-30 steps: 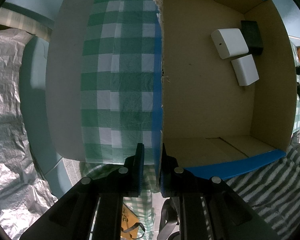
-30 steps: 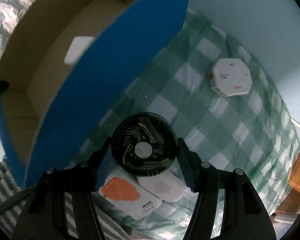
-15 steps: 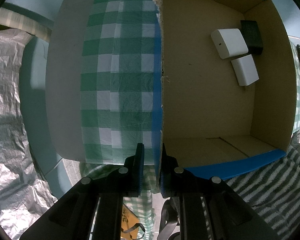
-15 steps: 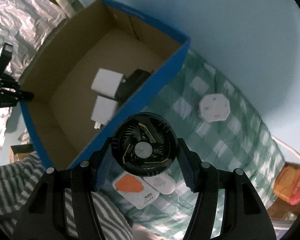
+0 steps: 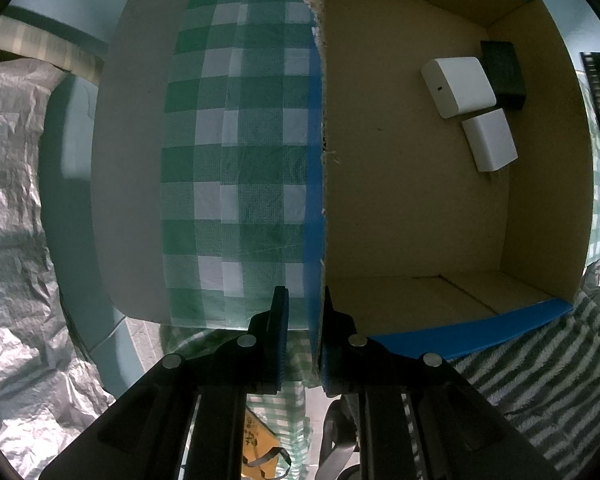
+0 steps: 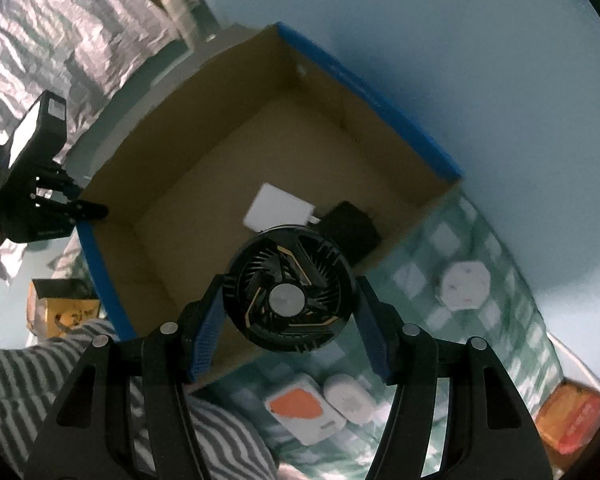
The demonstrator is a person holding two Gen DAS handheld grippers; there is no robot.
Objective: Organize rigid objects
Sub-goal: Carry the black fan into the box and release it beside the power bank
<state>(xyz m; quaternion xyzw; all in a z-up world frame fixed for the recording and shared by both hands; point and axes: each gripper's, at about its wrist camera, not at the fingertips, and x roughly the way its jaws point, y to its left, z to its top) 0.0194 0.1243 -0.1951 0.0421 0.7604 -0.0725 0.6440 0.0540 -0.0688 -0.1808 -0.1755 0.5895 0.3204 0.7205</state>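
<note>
Black round fan (image 6: 290, 300) is clamped in the right gripper (image 6: 288, 322), hanging over the near edge of the open cardboard box (image 6: 204, 216), while the left gripper (image 5: 303, 334) pinches the box's side wall (image 5: 320, 160), with two white adapters (image 5: 458, 80) and a black block (image 5: 502, 74) inside.

The right gripper (image 6: 290, 322) is clamping a round black fan (image 6: 290, 294) between its jaws — hovering over the open cardboard box (image 6: 204, 184) holding a white block (image 6: 278, 208).

box (image 6: 204, 248) floor: left part bare | blocked: white adapters (image 5: 458, 86), black block (image 5: 503, 72) against one wall
</note>
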